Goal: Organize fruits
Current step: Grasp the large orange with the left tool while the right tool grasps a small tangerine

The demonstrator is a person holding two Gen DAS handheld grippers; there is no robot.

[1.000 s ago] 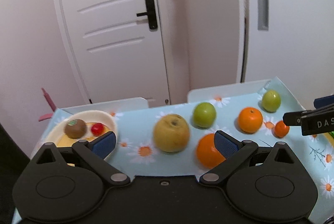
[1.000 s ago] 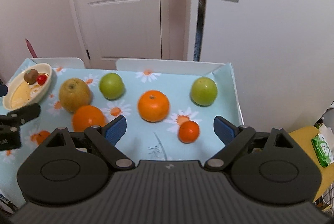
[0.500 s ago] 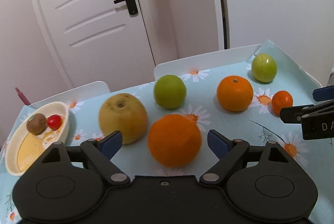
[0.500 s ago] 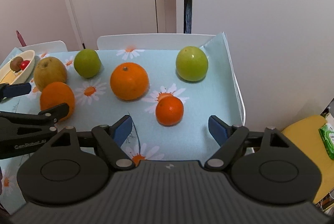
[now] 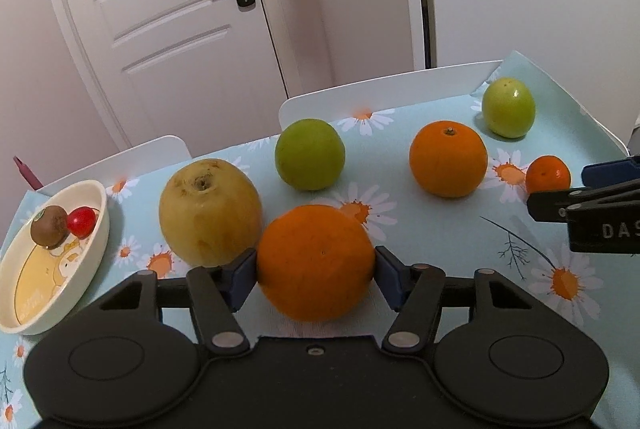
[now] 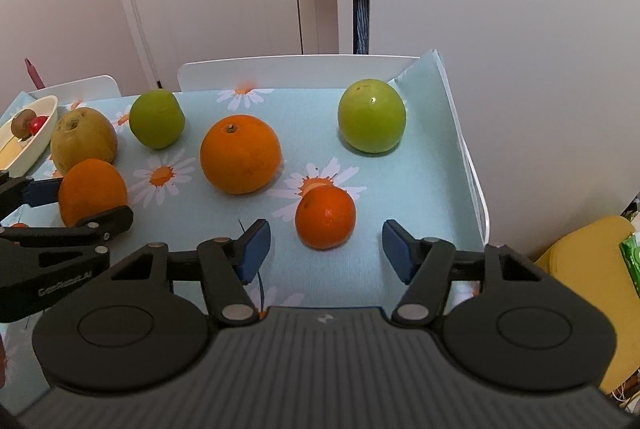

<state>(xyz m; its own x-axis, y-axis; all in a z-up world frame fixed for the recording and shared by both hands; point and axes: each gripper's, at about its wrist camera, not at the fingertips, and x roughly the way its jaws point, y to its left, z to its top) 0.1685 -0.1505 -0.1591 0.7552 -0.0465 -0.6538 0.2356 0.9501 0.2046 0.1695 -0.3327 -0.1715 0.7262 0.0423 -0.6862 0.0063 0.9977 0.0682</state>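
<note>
Left gripper (image 5: 316,267): jaws closing, both blue pads touching the sides of the large orange (image 5: 316,263) between them. Right gripper (image 6: 326,249): jaws closing, pads clear of the small tangerine (image 6: 325,216), which sits between them on the daisy tablecloth (image 6: 420,185).

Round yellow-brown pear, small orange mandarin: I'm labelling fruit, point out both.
Round yellow-brown pear (image 5: 210,211), left wrist view, middle of its skin.
Small orange mandarin (image 6: 325,217), right wrist view, centre of its peel.
</note>
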